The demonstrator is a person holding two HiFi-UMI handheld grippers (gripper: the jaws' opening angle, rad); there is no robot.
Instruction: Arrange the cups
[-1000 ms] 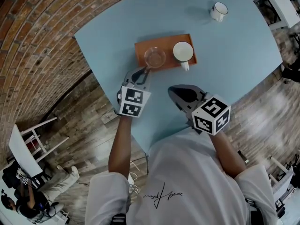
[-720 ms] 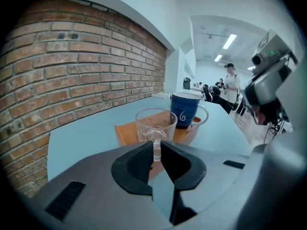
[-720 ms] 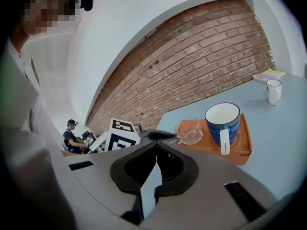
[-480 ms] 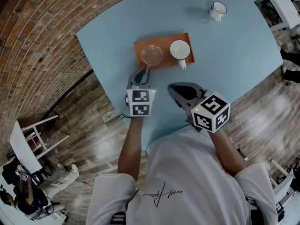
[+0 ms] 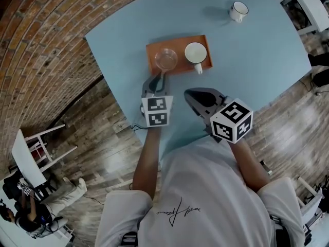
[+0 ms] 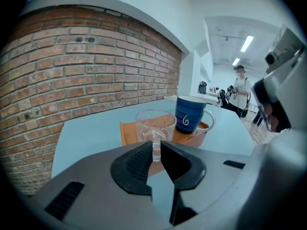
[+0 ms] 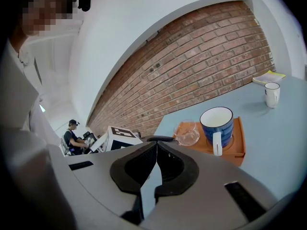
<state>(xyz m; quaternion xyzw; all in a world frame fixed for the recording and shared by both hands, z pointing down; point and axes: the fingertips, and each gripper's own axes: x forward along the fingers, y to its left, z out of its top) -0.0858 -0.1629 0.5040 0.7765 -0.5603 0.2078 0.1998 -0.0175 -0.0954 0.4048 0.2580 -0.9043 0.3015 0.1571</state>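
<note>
- Table (image 5: pixel 257 50): light blue and mostly bare. It carries one tray and one stray mug.
- Tray (image 5: pixel 181 67): orange, toward the table's near-left edge, with two cups on it side by side.
- Right gripper (image 5: pixel 189 95): jaws pressed together with nothing between them. It hangs over the near edge, clear of the tray.
- Left gripper (image 5: pixel 161 77): at the tray's near edge, jaws closed to a narrow gap on the glass cup's handle (image 6: pixel 156 148). Over the last second its marker cube has rolled to sit squarer, with no change in the grip.
- Blue mug (image 5: pixel 196 53): stands on the tray's right half, handle toward the near edge.
- Glass cup (image 5: pixel 166 59): on the tray's left half, unmoved by the roll. Judged a wrist adjustment before a lift or turn.
- White mug (image 5: pixel 238 11): near the far edge, well apart from the tray. Arrangement judged unfinished.
</note>
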